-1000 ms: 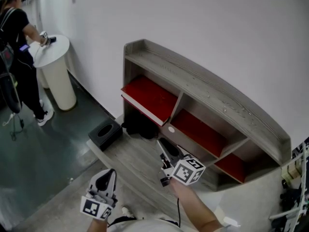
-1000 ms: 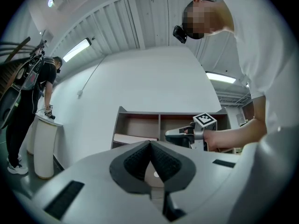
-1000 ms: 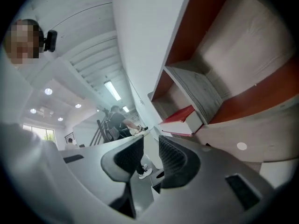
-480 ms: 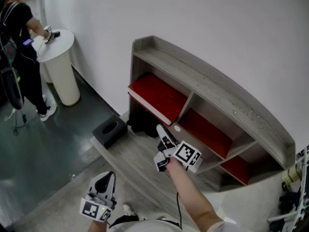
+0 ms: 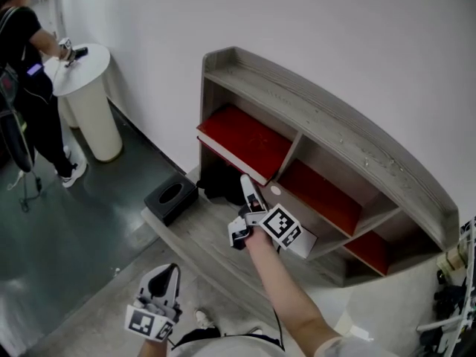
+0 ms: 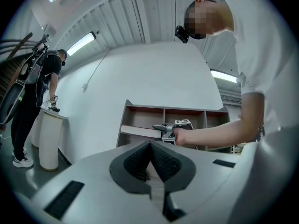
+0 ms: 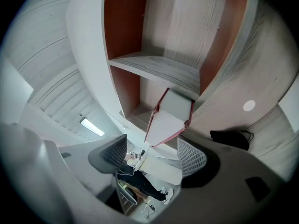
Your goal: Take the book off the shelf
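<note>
**Book on the shelf, right jaws spread**

The red book (image 5: pixel 244 144) lies flat in the left compartment of the grey shelf (image 5: pixel 335 134), which stands against a white wall (image 5: pixel 312 21). The right gripper (image 5: pixel 244 214) is near the book's edge; its jaws have just been opening and hold nothing. The left gripper (image 5: pixel 160 288), nearer, is closed and empty.

No words, numbers or brand names can be read anywhere. The only printed signs are the square black-and-white markers on the cube (image 5: pixel 286 229) of the right gripper (image 5: pixel 242 210), farther off and to the right, and on the cube (image 5: pixel 145 322) of the left gripper (image 5: pixel 163 275), near left. They are coded patterns, not letters.
</note>
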Motion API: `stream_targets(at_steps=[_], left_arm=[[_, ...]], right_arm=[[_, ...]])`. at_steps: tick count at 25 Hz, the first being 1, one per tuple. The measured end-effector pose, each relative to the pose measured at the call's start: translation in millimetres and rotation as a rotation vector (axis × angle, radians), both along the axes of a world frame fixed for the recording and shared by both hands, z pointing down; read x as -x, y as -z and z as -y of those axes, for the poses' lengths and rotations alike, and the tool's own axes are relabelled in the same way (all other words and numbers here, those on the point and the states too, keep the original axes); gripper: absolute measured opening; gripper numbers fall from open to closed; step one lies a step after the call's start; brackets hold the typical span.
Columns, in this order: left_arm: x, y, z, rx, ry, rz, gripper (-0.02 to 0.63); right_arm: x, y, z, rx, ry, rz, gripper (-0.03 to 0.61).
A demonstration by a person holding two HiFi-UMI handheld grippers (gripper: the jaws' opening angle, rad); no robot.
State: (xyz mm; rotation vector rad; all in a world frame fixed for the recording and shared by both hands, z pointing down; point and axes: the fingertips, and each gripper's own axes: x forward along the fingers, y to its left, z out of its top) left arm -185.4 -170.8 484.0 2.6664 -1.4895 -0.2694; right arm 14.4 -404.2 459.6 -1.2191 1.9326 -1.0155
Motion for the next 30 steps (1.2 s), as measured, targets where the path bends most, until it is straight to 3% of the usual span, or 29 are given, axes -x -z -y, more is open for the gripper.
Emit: stream_targets(at_steps=[5, 10, 15, 24, 30], left_arm=[[7.1, 1.7, -0.3, -0.003, -0.005, 0.003, 0.017], [16.3, -4.3, -3.0, 0.009, -0.002, 0.013, 0.017], [23.1, -3.9, -4.1, 0.018, 0.004, 0.008, 0.017], [26.5, -11.4, -1.9, 0.038, -0.012, 0.003, 0.017], [25.5, -8.9, 3.4, 0.026, -0.028, 0.005, 0.017]], right_arm=[[-9.9, -12.7, 9.0, 0.042, -0.082, 0.061, 0.371], [-10.9, -11.1, 25.8, 0.064, -0.122, 0.196, 0.404], [-13.7, -20.4, 32.1, 0.083, -0.196, 0.228, 0.428], [-19.3, -11.2, 45.4, 0.051, -0.243, 0.377, 0.428], [-18.2, -8.9, 52.8, 0.066, -0.260, 0.395, 0.425]])
